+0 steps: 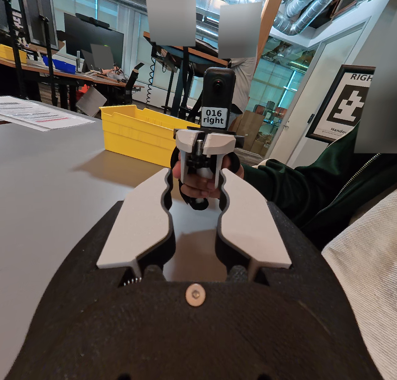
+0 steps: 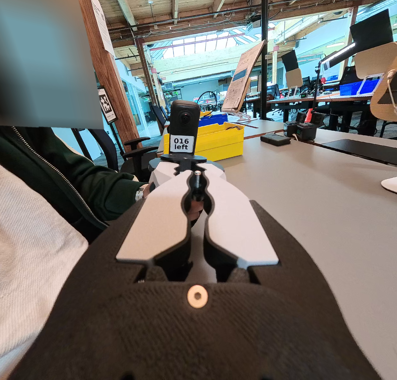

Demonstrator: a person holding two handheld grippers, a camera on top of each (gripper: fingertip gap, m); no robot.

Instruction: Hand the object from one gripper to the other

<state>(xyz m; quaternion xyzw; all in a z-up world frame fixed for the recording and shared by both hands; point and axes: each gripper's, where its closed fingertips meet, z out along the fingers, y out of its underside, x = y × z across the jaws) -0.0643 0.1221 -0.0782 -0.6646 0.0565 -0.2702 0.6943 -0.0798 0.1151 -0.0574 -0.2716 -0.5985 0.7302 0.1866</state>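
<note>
Right gripper [image 2: 196, 184] clamped on bolt [image 2: 197, 182] at frame centre, left gripper [image 1: 195, 183] spread apart: risks dropping bolt if released before left closes.

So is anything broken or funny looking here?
Nothing looks broken or spilled. The right gripper is shut on a small silver threaded bolt with a black knob, standing upright. The left gripper is open in front of it, empty.

Bare grey table [image 2: 300, 208] lies open beside the facing grippers; a yellow bin [image 1: 137, 131] stands behind; black chargers [image 2: 300, 131] sit well apart.
</note>
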